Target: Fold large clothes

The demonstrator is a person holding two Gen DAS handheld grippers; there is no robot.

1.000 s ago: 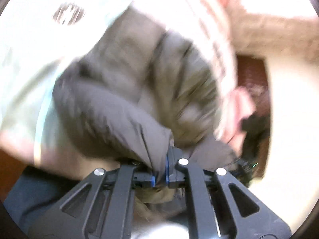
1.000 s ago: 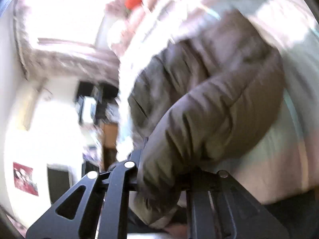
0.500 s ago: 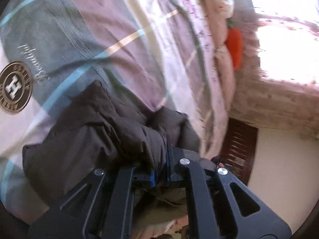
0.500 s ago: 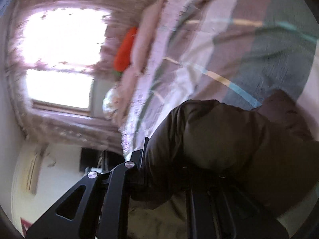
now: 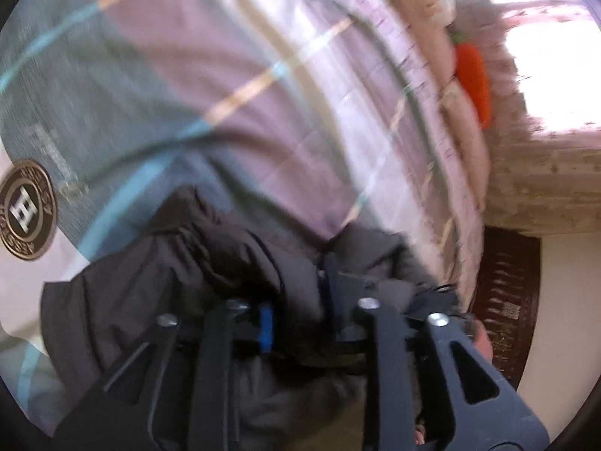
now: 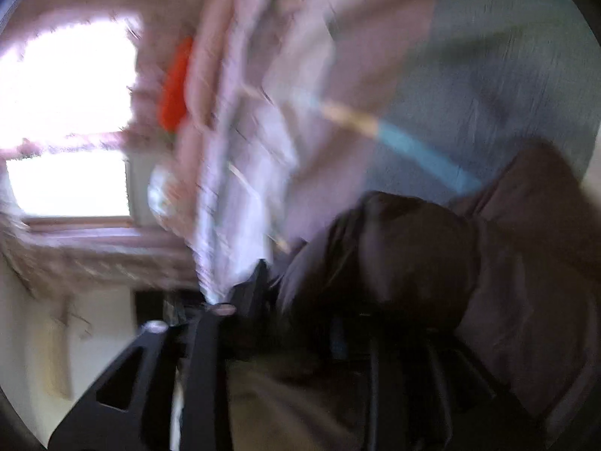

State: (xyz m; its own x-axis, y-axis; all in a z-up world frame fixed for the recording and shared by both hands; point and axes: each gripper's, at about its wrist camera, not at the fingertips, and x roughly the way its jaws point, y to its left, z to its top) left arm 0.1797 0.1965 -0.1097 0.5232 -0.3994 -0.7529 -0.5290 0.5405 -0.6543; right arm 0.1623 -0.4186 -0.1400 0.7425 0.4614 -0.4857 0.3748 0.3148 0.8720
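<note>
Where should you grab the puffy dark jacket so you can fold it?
Grab a thin edge, not the fat middle. The jacket is puffy and bunched on the bed, so only a seam or hem fits between the fingers. Both the left gripper and right gripper come in low from the near side, with its fabric between their fingers.

Dark puffy jacket (image 6: 432, 274) bunched across the right gripper (image 6: 300, 319) jaws, over a striped bedspread (image 6: 432, 75), blurred.

A home bedroom: a bed (image 5: 233, 86) under a striped, colour-blocked cover, pillows (image 5: 465, 143) along its edge, an orange carrot plush (image 5: 475, 79), and a bright curtained window (image 6: 67, 120).
</note>
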